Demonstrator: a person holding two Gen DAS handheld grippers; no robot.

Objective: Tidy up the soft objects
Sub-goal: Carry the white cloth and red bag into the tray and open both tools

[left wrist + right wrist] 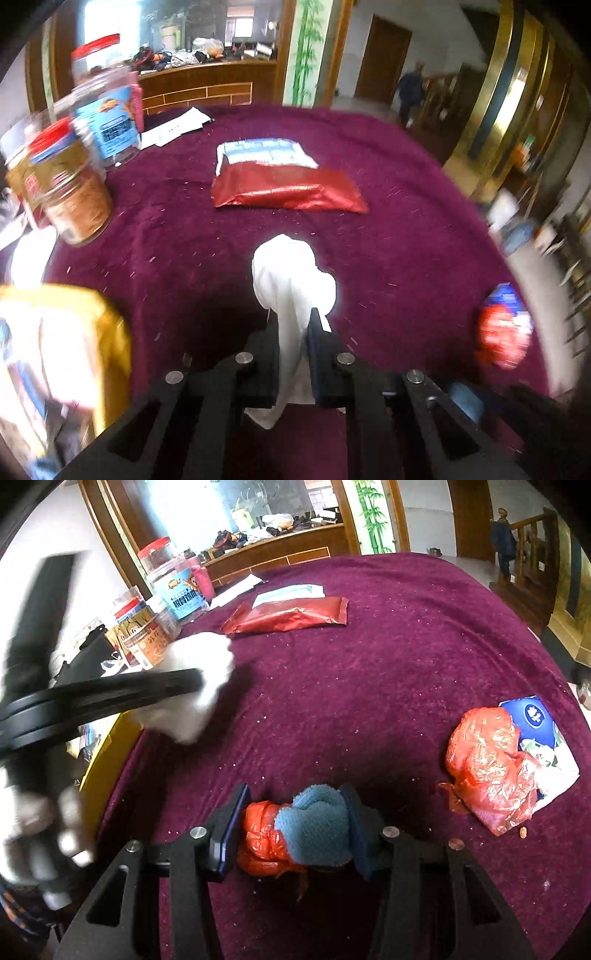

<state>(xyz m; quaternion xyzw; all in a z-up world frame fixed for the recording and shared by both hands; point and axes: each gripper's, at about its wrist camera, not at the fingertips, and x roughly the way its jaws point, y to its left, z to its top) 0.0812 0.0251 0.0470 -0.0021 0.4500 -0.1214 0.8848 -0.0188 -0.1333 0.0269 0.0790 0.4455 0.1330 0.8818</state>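
My left gripper [293, 321] is shut on a white cloth [291, 273] and holds it above the purple tablecloth [388, 221]. It shows blurred in the right wrist view [199, 679], with the white cloth [199, 672] hanging from it at the table's left side. My right gripper [295, 801] is shut on a bundle of blue towel [314, 823] and crumpled red plastic bag [262, 838], close above the tablecloth [369, 683].
A red foil packet [288, 188] [291, 616] with a blue-white pack behind it lies mid-table. Jars [70, 184] [177, 587] stand at the left. A red bag on a blue pack [495, 768] lies at right. A yellow box [74, 350] sits at the left edge.
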